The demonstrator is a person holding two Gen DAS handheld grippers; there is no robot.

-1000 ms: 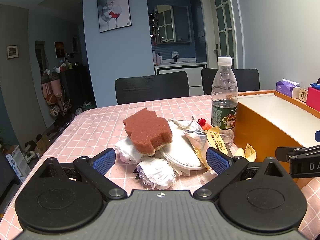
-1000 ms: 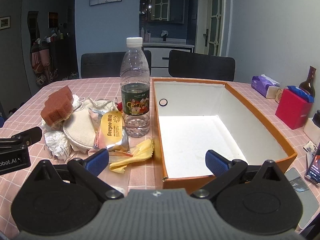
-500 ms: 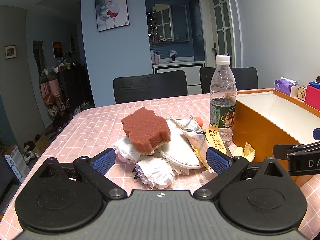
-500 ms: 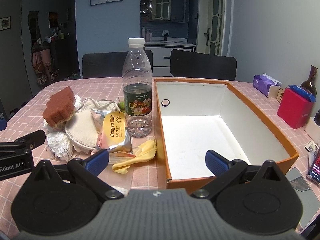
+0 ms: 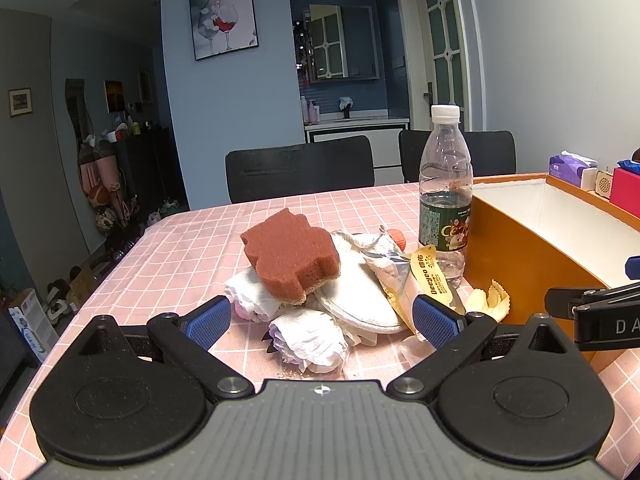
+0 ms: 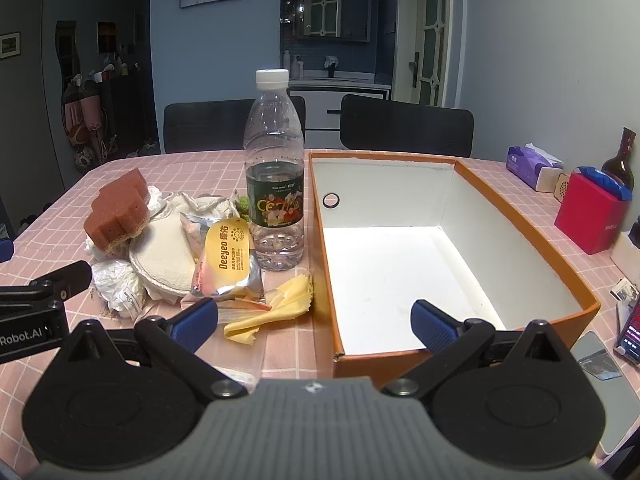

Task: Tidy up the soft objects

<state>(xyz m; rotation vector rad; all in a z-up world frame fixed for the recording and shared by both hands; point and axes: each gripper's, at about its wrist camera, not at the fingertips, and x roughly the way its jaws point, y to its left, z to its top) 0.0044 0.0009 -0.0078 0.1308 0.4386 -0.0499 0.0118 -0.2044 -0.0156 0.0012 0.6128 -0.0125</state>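
Both tongs, left [image 5: 320, 318] and right [image 6: 314, 322], gape wide with nothing in them, so sorting has barely begun: the sponge [image 5: 291, 254] tops the pile left of the box [image 6: 520, 216], likely the first pick.

**Soft objects heaped beside the open box**

A red-brown sponge [image 5: 291, 254] with a notched outline lies tilted on top of the heap, resting on a white oval pad [image 5: 352, 292] and crumpled white tissue [image 5: 308, 338]. A foil sachet with a yellow label [image 6: 229, 258] leans against the pad. A folded yellow cloth [image 6: 268, 312] lies flat just beside the orange box [image 6: 532, 220], whose white interior is open upward.
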